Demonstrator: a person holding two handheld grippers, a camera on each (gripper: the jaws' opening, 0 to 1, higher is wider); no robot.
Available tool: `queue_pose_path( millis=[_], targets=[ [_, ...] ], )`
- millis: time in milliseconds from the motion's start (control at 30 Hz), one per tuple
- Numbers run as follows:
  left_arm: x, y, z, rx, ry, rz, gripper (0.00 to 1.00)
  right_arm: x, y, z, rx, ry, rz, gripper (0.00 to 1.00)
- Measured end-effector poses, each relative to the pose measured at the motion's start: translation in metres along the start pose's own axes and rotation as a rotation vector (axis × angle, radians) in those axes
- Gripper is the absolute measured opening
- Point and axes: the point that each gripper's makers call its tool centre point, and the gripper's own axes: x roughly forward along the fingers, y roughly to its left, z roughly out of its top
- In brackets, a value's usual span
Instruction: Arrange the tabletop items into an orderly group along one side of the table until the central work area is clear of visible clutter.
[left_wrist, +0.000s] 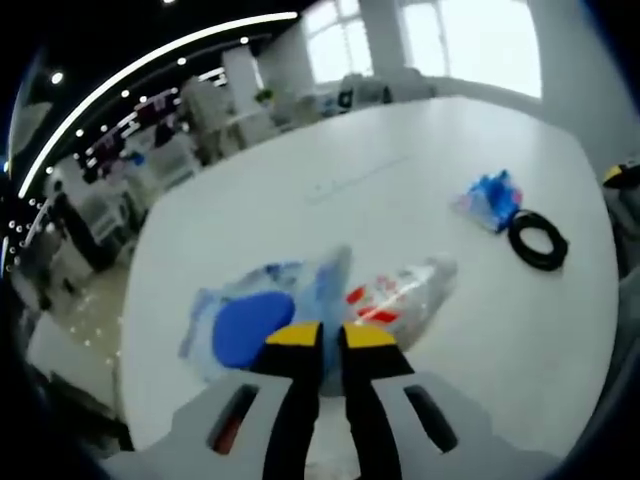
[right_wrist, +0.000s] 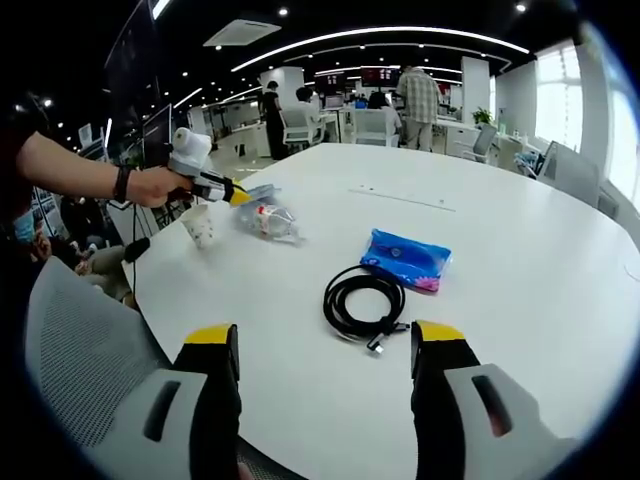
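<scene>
In the left gripper view my left gripper (left_wrist: 332, 338) has its jaws nearly together, pinching the near edge of a clear plastic bag (left_wrist: 400, 295) with red and white print. Beside the bag lies a pale wrapper with a round blue patch (left_wrist: 250, 325). The right gripper view shows this left gripper (right_wrist: 238, 194) held by a hand at the table's far left edge, against the bag (right_wrist: 268, 220), with a small white cup (right_wrist: 200, 228) next to it. My right gripper (right_wrist: 325, 340) is open above the near edge, short of a coiled black cable (right_wrist: 365, 300) and a blue packet (right_wrist: 405, 258).
The white round table (right_wrist: 500, 200) is bare across its far half. A grey mesh chair back (right_wrist: 90, 340) stands at the near left edge. The cable (left_wrist: 538, 240) and blue packet (left_wrist: 492, 200) lie to the right of the left gripper. Chairs and people are in the background.
</scene>
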Motion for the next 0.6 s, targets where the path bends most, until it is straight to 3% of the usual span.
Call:
queue_pose_path(
  millis=[300, 600],
  targets=[
    [-0.003, -0.007, 0.007, 0.014, -0.019, -0.020, 0.03, 0.001, 0.001, 0.002, -0.003, -0.005, 0.004, 0.69],
    [-0.009, -0.022, 0.025, 0.026, -0.056, -0.047, 0.03, 0.000, 0.002, 0.001, -0.008, -0.005, 0.006, 0.68]
  ],
)
